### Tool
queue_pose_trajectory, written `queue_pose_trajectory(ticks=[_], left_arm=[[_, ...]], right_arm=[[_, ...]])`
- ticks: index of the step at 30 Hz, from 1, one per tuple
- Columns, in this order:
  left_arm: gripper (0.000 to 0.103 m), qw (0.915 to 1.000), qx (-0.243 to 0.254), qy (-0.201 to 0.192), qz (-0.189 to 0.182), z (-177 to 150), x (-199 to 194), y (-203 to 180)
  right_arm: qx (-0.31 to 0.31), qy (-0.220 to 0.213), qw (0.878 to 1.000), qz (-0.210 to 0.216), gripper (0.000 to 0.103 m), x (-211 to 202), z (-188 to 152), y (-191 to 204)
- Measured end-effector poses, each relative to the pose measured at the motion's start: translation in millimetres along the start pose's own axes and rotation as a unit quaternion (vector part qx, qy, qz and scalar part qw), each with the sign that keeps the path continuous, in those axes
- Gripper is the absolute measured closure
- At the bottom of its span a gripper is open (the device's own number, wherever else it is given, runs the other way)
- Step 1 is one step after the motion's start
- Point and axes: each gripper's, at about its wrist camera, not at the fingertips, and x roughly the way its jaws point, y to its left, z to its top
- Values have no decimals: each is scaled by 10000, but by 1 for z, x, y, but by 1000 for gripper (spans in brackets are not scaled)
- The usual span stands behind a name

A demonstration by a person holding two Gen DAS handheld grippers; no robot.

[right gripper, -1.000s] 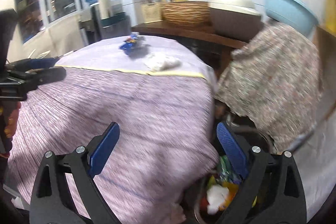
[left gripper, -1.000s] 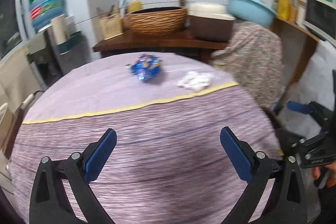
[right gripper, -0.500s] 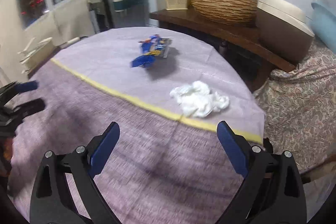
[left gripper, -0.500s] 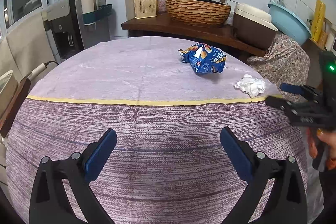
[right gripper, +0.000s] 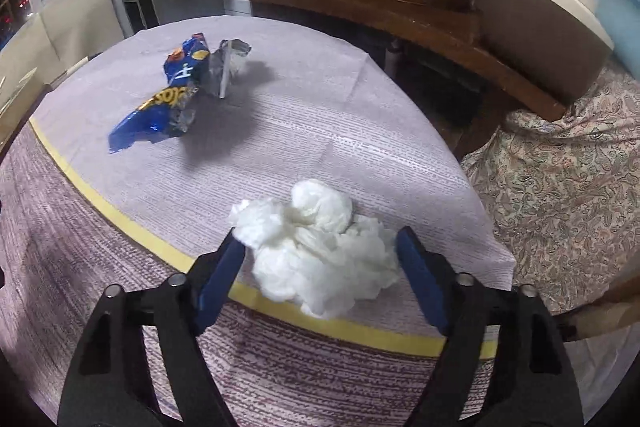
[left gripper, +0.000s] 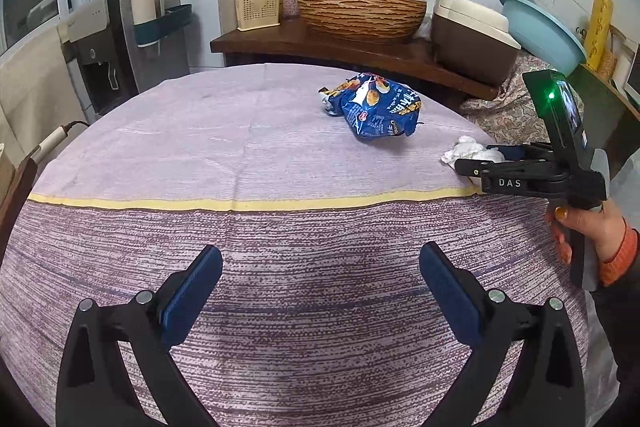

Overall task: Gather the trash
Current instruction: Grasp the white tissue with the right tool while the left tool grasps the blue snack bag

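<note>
The right gripper (right gripper: 320, 255) stood with jaws wide around the crumpled tissue (right gripper: 320, 251) at the table's right edge; whether its pads touched was unclear. In the left view it hid most of the tissue. The left gripper (left gripper: 320, 281) hung wide and empty over the near cloth (left gripper: 280, 307); the blue snack bag (left gripper: 376, 107) lay farther off.

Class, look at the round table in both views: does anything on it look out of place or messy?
Yes. A crumpled blue snack bag lies torn open on the tablecloth, and a wadded white tissue sits near the yellow stripe, between the open right gripper fingers.

White tissue (right gripper: 320, 251), blue snack bag (left gripper: 374, 107), purple-streaked cloth (left gripper: 280, 307) with a yellow stripe (left gripper: 240, 203), paisley fabric (right gripper: 560, 187), blue-padded jaws
</note>
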Motion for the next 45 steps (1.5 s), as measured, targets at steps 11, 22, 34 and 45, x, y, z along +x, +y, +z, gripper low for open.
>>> queue_pose_trajectory(ticks=[11,22,34,45], left_arm=[[5,9999,57,-93,40,8,5,-8],[5,9996,-57,-146,-252,47,15,-26],[5,9984,-284,348,-357,129,71,-61],[10,9879,615,1018,993,139,147,-81]], right_arm=[[-137,-182,9992,-328,59,-4,-8,-3],[-16,-531,9985,-158,59,-49,-28,-15],[-78,-827,9965,101,59,-98,-56,-15],[-5,-895,9954,351,58,-113,-81,-18]])
